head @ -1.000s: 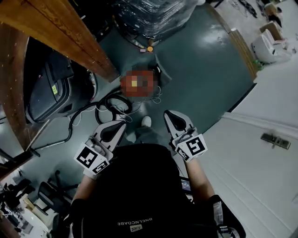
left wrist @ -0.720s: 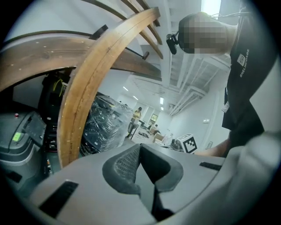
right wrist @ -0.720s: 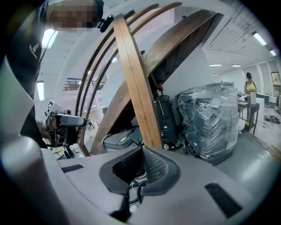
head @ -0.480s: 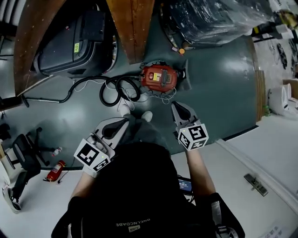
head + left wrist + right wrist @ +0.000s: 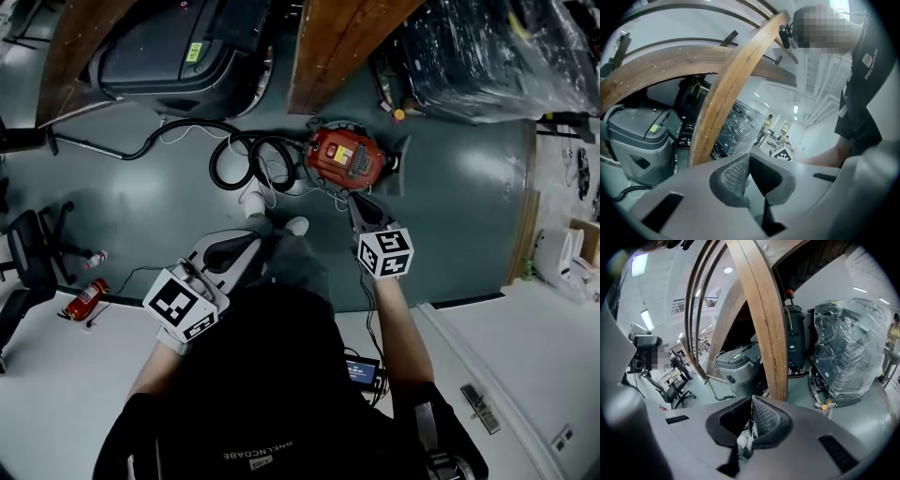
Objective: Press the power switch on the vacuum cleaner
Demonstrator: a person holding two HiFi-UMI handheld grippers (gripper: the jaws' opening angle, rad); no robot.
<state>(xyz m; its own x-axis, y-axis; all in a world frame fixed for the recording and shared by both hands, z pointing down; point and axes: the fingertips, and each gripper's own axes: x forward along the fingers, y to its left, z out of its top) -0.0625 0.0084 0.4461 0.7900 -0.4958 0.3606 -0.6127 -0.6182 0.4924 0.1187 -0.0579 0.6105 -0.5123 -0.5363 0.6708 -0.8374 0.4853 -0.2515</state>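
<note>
I stand over a small red canister vacuum cleaner (image 5: 345, 157) that sits on the dark green floor, far ahead of me and slightly right. Its black ribbed hose (image 5: 246, 155) coils to its left.

The switch has not been pressed, by my judgement. My right gripper (image 5: 360, 202) points toward the red body from the near side but hangs in the air, apart from it. My left gripper (image 5: 246, 246) hovers to the left, above my white shoes (image 5: 296, 225). What is left is to bring one gripper down onto the top of the casing and push. A pale patch shows there, but it is too small to tell whether it is the switch.

Only the head view shows the vacuum cleaner. Neither gripper view catches it, as both look out level across the room.

The left gripper view shows the left gripper (image 5: 750, 157) with its jaws pressed together on nothing. Behind them is a brown wooden beam (image 5: 731, 93) and a large grey floor-cleaning machine (image 5: 642, 140).

The right gripper view shows the right gripper (image 5: 751, 400) also closed and empty. It alone gives a side-on look at a bulky load wrapped in clear plastic film (image 5: 846, 352), far right.
</note>
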